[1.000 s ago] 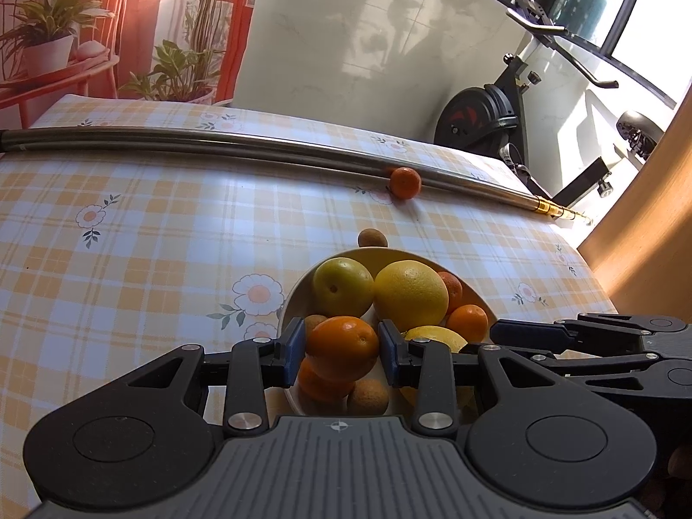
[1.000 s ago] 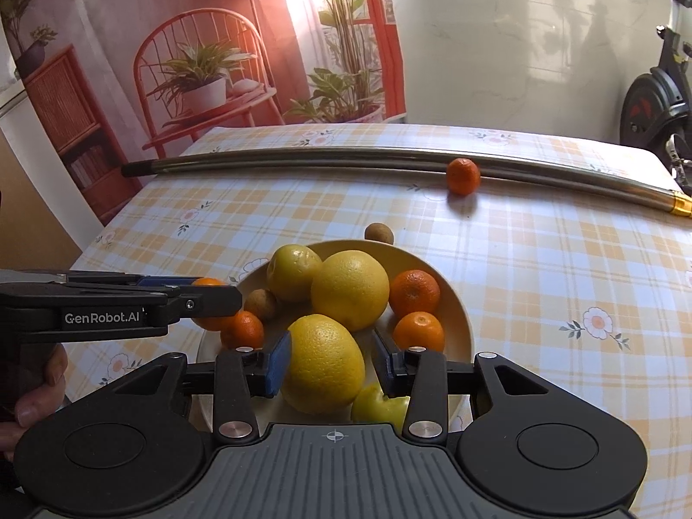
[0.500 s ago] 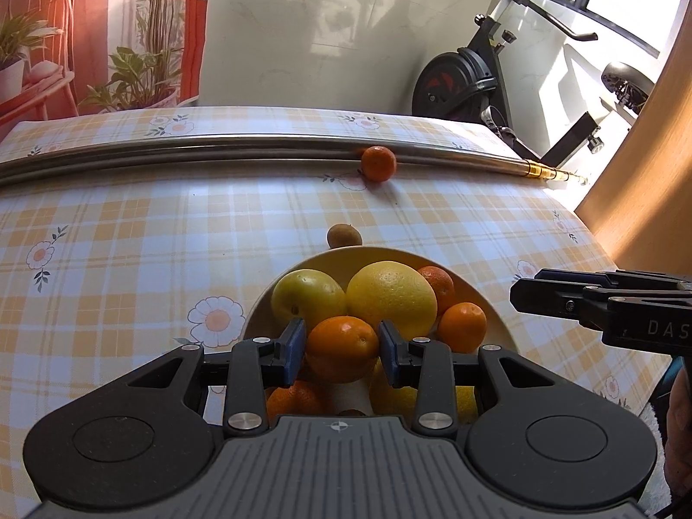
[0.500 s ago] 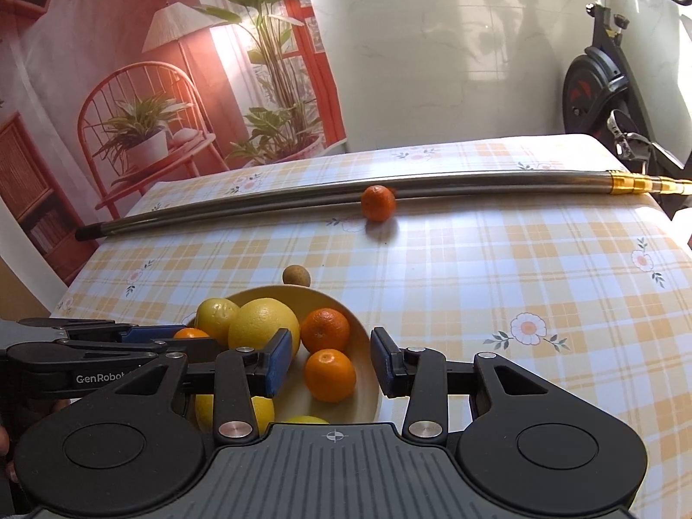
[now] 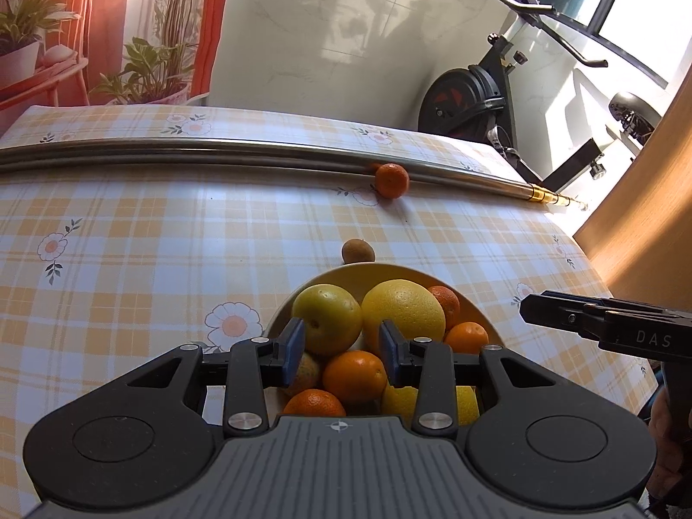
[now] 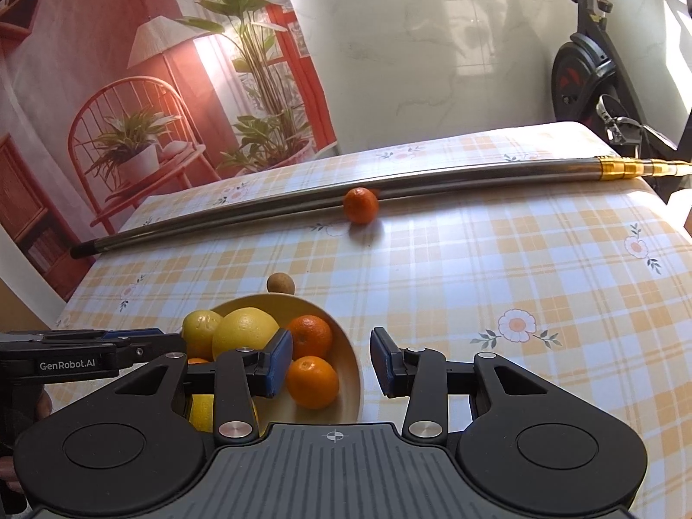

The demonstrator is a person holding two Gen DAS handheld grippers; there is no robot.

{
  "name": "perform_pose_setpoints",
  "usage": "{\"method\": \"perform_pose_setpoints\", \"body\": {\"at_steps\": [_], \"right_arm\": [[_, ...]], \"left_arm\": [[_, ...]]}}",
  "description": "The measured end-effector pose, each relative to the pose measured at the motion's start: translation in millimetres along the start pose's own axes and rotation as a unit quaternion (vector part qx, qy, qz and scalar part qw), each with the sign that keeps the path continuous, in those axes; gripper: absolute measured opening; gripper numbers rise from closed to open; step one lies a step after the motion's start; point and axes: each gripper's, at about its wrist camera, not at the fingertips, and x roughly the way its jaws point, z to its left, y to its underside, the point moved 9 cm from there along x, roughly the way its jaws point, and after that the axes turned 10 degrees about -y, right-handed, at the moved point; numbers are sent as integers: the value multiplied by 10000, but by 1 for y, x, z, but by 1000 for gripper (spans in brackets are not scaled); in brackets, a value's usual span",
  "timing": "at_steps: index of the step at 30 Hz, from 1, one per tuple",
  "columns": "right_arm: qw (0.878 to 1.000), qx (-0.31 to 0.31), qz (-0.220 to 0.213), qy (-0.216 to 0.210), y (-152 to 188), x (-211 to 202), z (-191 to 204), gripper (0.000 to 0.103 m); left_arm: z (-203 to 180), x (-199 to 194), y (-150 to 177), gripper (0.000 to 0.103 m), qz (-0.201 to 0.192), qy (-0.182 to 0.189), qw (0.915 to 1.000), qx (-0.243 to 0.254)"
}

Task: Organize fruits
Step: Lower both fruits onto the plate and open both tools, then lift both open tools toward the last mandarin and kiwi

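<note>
Two strays left, both out beyond the bowl

We hold the left gripper (image 5: 341, 346) spread and empty over the piled bowl (image 5: 484, 320), the right gripper (image 6: 331, 363) likewise spread at its near rim. Dead ahead, the small brown fruit (image 6: 280, 283) sits just past the far rim; the mandarin (image 6: 360, 204) lies farther on, against the metal pole (image 6: 475, 175). We judge the right gripper nearer.

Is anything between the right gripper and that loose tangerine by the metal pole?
Nothing visible. Between the right gripper and the tangerine lies only bare tablecloth; the bowl and the small brown fruit sit off to the left.
</note>
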Motion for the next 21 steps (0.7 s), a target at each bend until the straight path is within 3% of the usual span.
{"method": "perform_pose_setpoints", "body": {"at_steps": [13, 21], "right_arm": [[9984, -329, -437, 168, -48, -19, -11, 37], [9975, -408, -502, 271, -69, -3, -27, 37]], "left_arm": [[44, -42, -65, 40, -747, -552, 9954, -226], [59, -39, -90, 40, -769, -745, 9926, -568]]}}
